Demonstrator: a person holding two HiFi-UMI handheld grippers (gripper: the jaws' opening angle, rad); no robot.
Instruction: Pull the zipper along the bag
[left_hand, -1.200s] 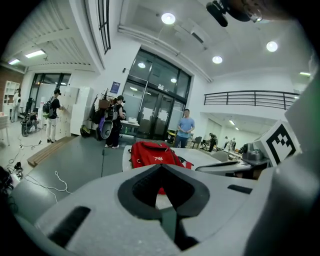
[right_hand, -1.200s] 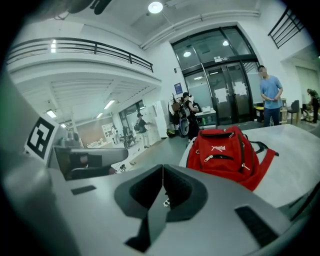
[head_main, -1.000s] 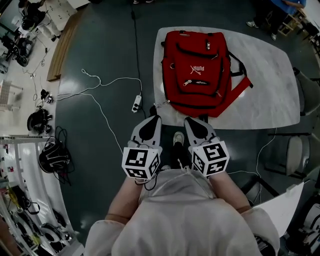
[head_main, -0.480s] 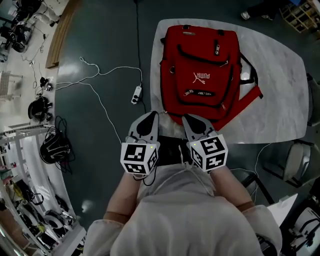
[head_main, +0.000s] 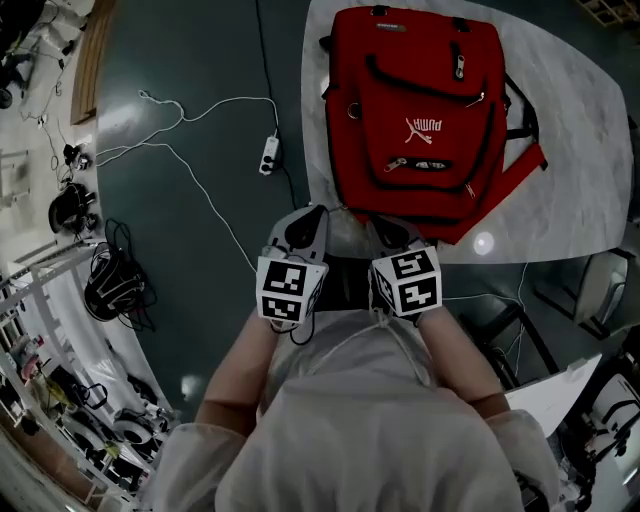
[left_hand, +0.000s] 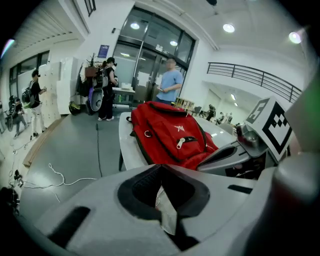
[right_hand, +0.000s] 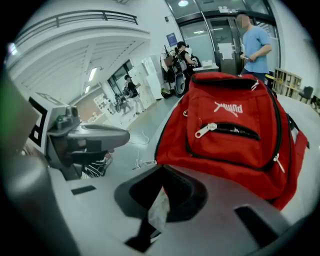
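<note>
A red backpack (head_main: 420, 100) lies flat on a white marbled table (head_main: 575, 170), its front up and its bottom edge towards me. A silver zipper pull (head_main: 397, 164) sits at the left end of the small front pocket, seen also in the left gripper view (left_hand: 180, 143) and the right gripper view (right_hand: 205, 130). My left gripper (head_main: 303, 222) and right gripper (head_main: 393, 232) hover side by side at the table's near edge, just short of the backpack (right_hand: 235, 145). Both are shut with nothing held. Neither touches the bag (left_hand: 170, 135).
A white power strip (head_main: 268, 153) with cables lies on the dark floor left of the table. Shelves with gear (head_main: 70, 215) line the far left. A chair (head_main: 605, 290) stands at the right. A person in a blue shirt (left_hand: 170, 82) stands beyond the table.
I have moved closer to the table: the backpack looks larger and both grippers now reach the table's near edge. Their jaws stayed shut.
</note>
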